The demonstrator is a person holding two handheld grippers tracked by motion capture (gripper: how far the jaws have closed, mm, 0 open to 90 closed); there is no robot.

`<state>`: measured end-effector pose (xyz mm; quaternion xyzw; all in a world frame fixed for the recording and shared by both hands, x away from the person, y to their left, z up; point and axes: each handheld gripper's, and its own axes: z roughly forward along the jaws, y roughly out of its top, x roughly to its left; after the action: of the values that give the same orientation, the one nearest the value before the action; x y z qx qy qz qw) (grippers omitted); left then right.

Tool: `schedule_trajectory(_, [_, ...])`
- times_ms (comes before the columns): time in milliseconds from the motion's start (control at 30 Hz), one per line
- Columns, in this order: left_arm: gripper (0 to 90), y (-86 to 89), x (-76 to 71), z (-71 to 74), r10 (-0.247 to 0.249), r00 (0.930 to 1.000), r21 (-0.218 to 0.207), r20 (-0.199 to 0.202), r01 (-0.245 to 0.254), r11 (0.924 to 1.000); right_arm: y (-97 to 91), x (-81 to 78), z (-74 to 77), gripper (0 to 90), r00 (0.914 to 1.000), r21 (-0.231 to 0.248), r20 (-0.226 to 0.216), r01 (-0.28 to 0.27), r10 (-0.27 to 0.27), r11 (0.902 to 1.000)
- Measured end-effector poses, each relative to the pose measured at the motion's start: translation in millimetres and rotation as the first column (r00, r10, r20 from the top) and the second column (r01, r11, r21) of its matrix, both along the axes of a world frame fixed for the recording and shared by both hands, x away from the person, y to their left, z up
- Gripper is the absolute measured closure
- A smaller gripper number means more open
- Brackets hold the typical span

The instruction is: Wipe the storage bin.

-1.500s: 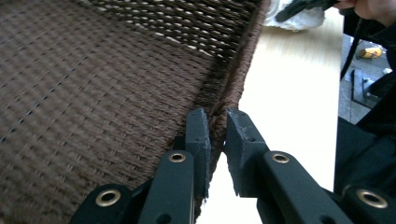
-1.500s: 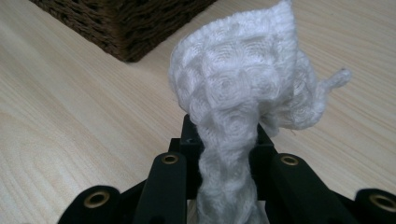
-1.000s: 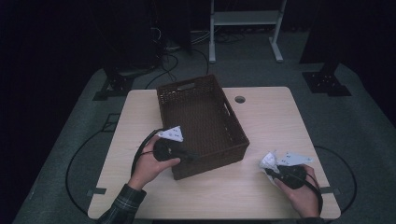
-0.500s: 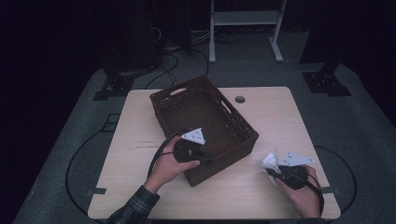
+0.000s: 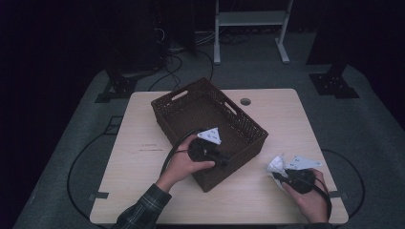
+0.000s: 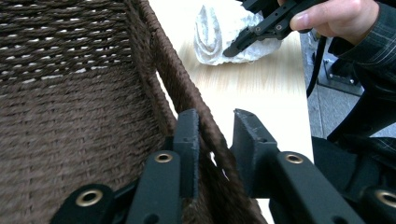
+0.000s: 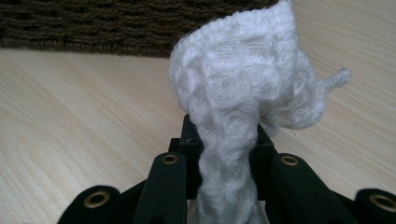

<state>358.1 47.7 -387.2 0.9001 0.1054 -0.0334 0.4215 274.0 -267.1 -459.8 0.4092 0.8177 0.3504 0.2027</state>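
One basket (image 5: pixel 191 107), one white cloth (image 5: pixel 276 165), two tongs.

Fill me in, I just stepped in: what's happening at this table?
A person works two hand-held tools. The left tool straddles the wall of the brown woven basket, its jaws just having opened, one pad clear of the weave. The right tool is shut on a white knitted cloth resting on the table beside the basket.

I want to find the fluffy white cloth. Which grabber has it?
The right gripper, squeezing the white cloth. The left gripper straddles the basket wall instead.

left gripper (image 6: pixel 215 135) fingers astride basket wall (image 6: pixel 187 88), loosening
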Motion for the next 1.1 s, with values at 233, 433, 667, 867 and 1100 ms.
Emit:
schedule_trajectory(233, [67.4, -9.9, 9.7, -1.3, -0.028, 0.9994, -0.018, 0.02, 0.028, 0.9994, -1.7, 0.6, -1.4, 73.9, 1.0, -0.002, 0.001, -0.001, 0.001, 1.0])
schedule_trajectory(433, [65.2, -19.7, 15.6, 0.3, -0.031, 0.9994, -0.019, 0.018, 0.031, 0.9993, -1.6, -0.4, -2.3, 73.9, 1.0, 0.0, -0.006, 0.002, -0.002, 1.0])
schedule_trajectory(667, [60.4, -27.9, 21.4, 12.4, -0.023, 0.9991, -0.024, 0.035, 0.024, 0.9994, -1.8, -1.5, -2.5, 73.9, 1.0, -0.001, -0.009, 0.0, 0.0, 1.0])
schedule_trajectory(867, [58.5, -35.5, 31.1, 9.8, -0.031, 0.9991, -0.044, 0.03, 0.032, 0.9985, -1.4, -1.7, -3.0, 73.8, 1.0, 0.0, -0.009, 0.0, 0.0, 1.0])
schedule_trajectory(1100, [60.6, -46.6, 40.1, -5.0, -0.069, 0.9976, -0.039, 0.01, 0.069, 0.9968, -1.9, -2.0, -3.5, 73.8, 1.0, 0.001, -0.007, -0.003, 0.003, 1.0])
